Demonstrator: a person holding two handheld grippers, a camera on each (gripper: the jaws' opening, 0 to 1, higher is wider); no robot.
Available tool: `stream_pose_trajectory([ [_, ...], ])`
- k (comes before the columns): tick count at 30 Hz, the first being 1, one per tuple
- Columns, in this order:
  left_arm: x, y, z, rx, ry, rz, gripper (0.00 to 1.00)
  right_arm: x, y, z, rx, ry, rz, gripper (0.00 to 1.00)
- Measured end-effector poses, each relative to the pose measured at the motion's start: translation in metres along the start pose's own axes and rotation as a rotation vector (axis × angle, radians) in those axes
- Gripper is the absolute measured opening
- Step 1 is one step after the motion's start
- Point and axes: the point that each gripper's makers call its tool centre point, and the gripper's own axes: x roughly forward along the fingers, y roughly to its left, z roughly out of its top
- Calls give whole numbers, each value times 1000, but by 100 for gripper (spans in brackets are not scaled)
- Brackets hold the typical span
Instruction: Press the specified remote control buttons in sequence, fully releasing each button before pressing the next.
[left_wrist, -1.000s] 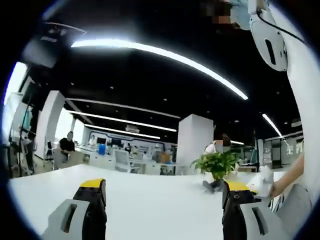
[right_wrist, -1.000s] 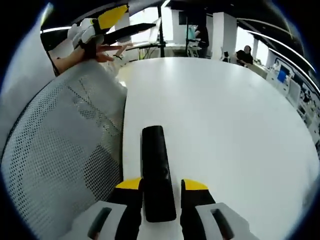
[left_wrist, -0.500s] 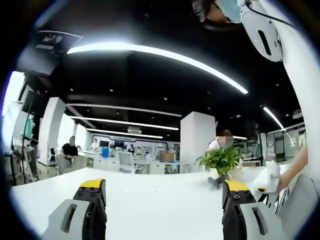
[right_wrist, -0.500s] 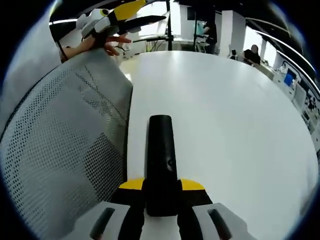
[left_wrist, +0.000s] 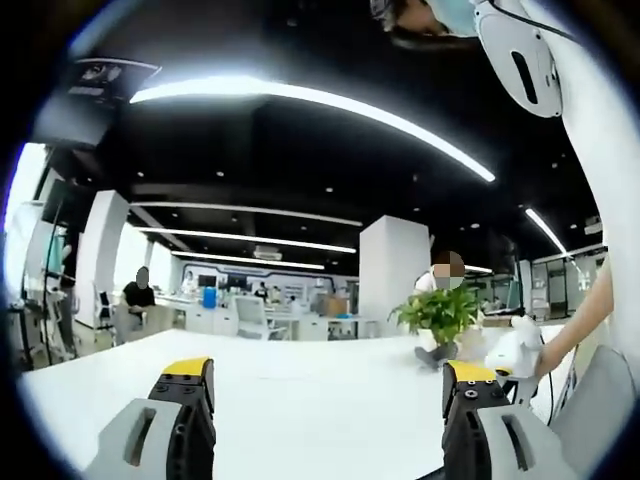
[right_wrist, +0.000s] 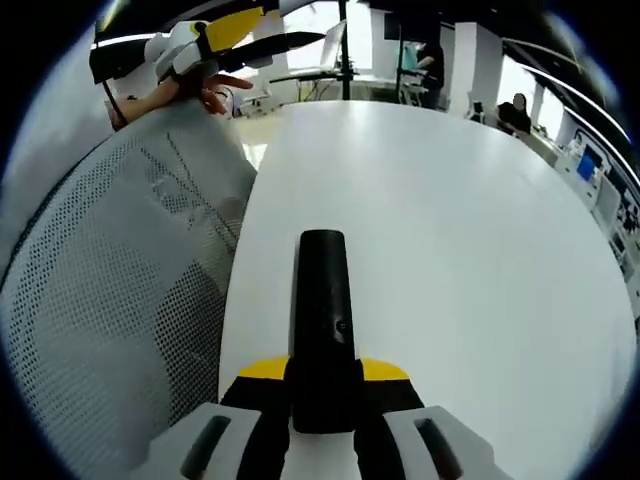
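A long black remote control (right_wrist: 322, 300) points away from the camera over the white table (right_wrist: 480, 250), near its edge. My right gripper (right_wrist: 323, 372) is shut on the remote's near end, with a yellow-tipped jaw pressed against each side. In the right gripper view my left gripper (right_wrist: 225, 35) shows at the top left, held in a person's hand above the table's far edge. In the left gripper view my left gripper (left_wrist: 325, 390) stands open, its jaws wide apart with nothing between them, looking level across the table (left_wrist: 300, 380).
A grey mesh chair back (right_wrist: 110, 300) stands close along the table's left edge. A potted green plant (left_wrist: 440, 315) sits on the table at the right of the left gripper view. A person's sleeve (left_wrist: 600, 150) is at the right, with office desks and seated people far behind.
One second ago my right gripper's jaws stood apart beside the remote; they have since shut on it and stay shut. The left gripper's view has shifted only slightly.
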Motion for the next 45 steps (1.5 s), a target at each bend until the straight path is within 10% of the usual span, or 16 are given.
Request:
stream_pose_trajectory([
  [45, -1, 0, -13, 33, 73, -4, 92, 1, -160, 8, -26, 227, 4, 21],
])
